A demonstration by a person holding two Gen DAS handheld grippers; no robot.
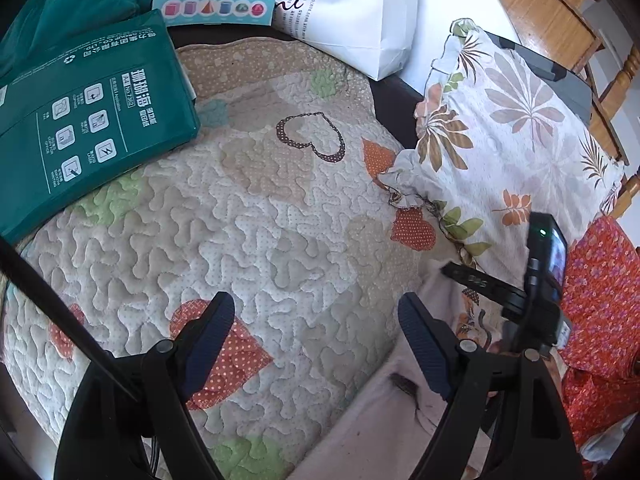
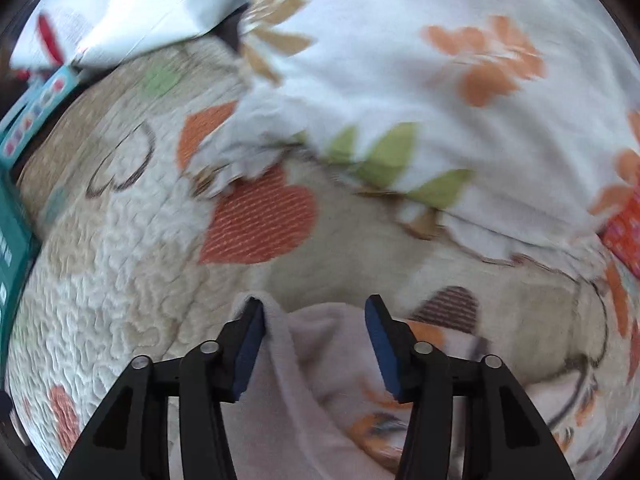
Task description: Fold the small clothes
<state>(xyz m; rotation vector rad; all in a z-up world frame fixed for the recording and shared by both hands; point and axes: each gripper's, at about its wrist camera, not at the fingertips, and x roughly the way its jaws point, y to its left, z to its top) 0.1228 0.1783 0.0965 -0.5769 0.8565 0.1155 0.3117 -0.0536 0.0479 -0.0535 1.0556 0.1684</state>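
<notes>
With the pale pink garment (image 2: 316,344) still bunched at the near edge of the quilted cover (image 1: 256,216), your left gripper (image 1: 316,340) spread and empty and your right gripper (image 2: 314,344) parted around a fold, treat folding as barely begun.

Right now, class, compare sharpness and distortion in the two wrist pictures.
Left wrist view: sharp, stitching on the quilt crisp, the edges bowed by the fisheye. Right wrist view: motion-smeared, the floral pillow streaked, yet the right tongs stay sharp.
</notes>
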